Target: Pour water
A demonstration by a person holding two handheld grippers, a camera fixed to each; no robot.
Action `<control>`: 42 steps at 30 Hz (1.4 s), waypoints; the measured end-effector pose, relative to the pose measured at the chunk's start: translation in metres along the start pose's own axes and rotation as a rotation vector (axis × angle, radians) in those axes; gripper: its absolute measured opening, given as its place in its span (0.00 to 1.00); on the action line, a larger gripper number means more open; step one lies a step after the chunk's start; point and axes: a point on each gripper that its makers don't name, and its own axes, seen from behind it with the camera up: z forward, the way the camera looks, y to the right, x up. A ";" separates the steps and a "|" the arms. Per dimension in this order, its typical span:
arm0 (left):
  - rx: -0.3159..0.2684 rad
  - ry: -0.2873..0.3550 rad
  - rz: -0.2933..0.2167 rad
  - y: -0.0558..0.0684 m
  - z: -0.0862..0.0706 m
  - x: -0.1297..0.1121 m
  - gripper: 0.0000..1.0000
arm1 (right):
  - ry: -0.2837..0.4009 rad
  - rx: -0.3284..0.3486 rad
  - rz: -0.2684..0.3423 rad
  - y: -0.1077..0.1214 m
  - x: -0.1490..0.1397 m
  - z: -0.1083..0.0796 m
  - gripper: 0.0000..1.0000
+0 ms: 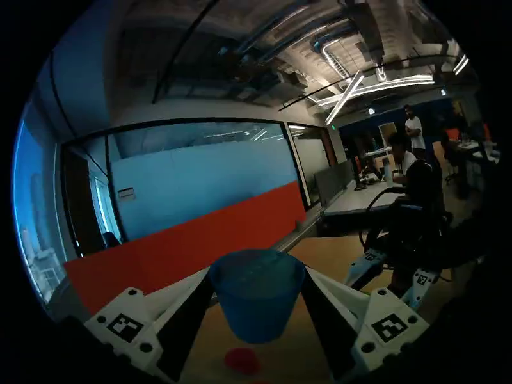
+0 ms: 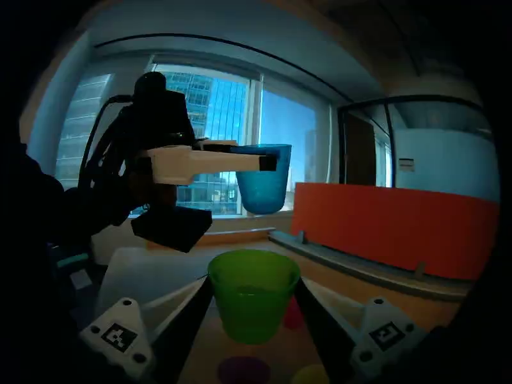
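Your left gripper (image 1: 257, 276) clamps the blue cup (image 1: 257, 307) upright, raised well above the table (image 1: 294, 358). Your right gripper (image 2: 254, 281) squeezes the green cup (image 2: 253, 307) lower down, rim level. Open air separates the two rims. The orange panel (image 2: 397, 224) stands well apart.

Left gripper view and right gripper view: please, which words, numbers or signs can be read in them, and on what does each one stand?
No text can be read in either view.
The white notice on the glass wall: too small and blurred to read.
The square markers on the fingers: black-and-white patterns, no letters.
The blue cup and the green cup: no print visible.
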 end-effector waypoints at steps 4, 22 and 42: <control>-0.010 0.007 -0.070 -0.001 0.000 -0.001 0.88 | 0.000 -0.004 -0.001 0.001 0.003 -0.001 0.90; -0.014 -0.011 -0.150 -0.001 -0.008 -0.021 0.88 | -0.012 -0.035 0.007 0.012 0.007 -0.013 0.90; -0.015 -0.070 -0.174 0.008 -0.025 -0.068 0.89 | -0.054 -0.095 -0.003 0.036 0.010 -0.048 0.90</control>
